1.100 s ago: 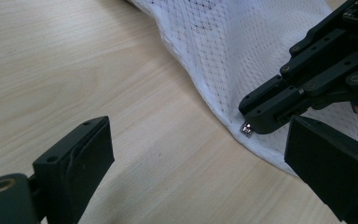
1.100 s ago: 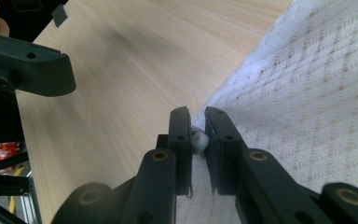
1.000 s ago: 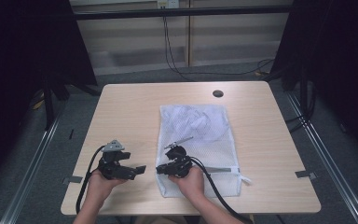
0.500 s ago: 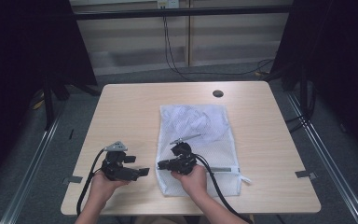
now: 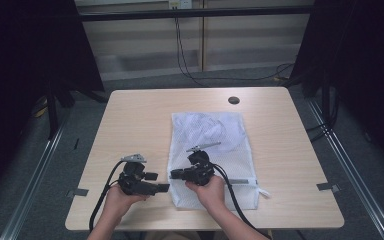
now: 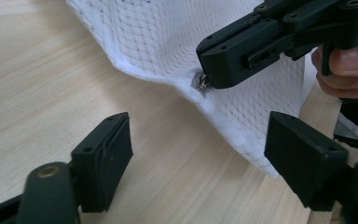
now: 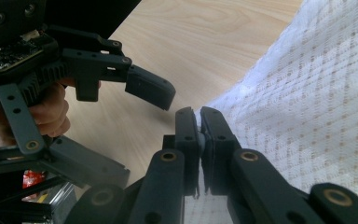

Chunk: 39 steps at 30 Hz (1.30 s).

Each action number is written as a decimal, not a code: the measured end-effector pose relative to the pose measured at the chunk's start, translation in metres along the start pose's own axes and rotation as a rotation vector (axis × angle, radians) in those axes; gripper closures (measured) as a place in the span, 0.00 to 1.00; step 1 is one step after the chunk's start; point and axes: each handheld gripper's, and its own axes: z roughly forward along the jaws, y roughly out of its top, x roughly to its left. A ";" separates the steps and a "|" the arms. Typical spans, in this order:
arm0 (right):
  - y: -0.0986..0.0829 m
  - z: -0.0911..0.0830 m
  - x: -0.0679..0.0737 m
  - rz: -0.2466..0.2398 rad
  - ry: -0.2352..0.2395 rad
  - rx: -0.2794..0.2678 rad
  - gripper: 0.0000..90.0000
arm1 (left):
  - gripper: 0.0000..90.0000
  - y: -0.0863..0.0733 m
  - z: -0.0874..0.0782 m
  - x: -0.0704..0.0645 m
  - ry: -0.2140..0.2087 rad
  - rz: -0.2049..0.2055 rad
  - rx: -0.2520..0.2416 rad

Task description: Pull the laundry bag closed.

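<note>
A white mesh bag [image 5: 215,145] lies flat on the wooden table [image 5: 140,125], right of centre. My right gripper [image 5: 174,175] points left at the bag's near left edge. It is shut on the small metal zipper pull [image 6: 201,84] there, and its jaws [image 7: 198,123] pinch the white hem, which lifts slightly off the table. My left gripper [image 5: 164,188] lies just left of the bag and points right. Its jaws stand wide open [image 6: 200,158], close to the lifted edge of the mesh bag [image 6: 242,116] with nothing between them. The left gripper [image 7: 121,79] faces the right one closely.
A dark round cap [image 5: 233,100] sits in the table near its far edge. Black cables trail from both grippers over the near edge. Bare wood spreads left of and beyond the bag. The table's front edge is just behind the hands.
My left gripper has moved right, closer to the bag's edge. The right gripper has shifted slightly forward while staying shut on the zipper pull.
</note>
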 end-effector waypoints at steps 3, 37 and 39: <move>0.000 -0.001 0.000 -0.001 -0.001 -0.005 0.95 | 0.32 0.000 0.004 -0.001 -0.010 -0.013 0.016; 0.002 -0.010 -0.001 0.022 0.016 -0.037 0.96 | 0.61 0.010 0.025 -0.002 -0.079 -0.143 0.008; 0.002 -0.011 -0.002 0.024 0.018 -0.042 0.96 | 0.64 0.011 0.026 -0.002 -0.095 -0.141 0.011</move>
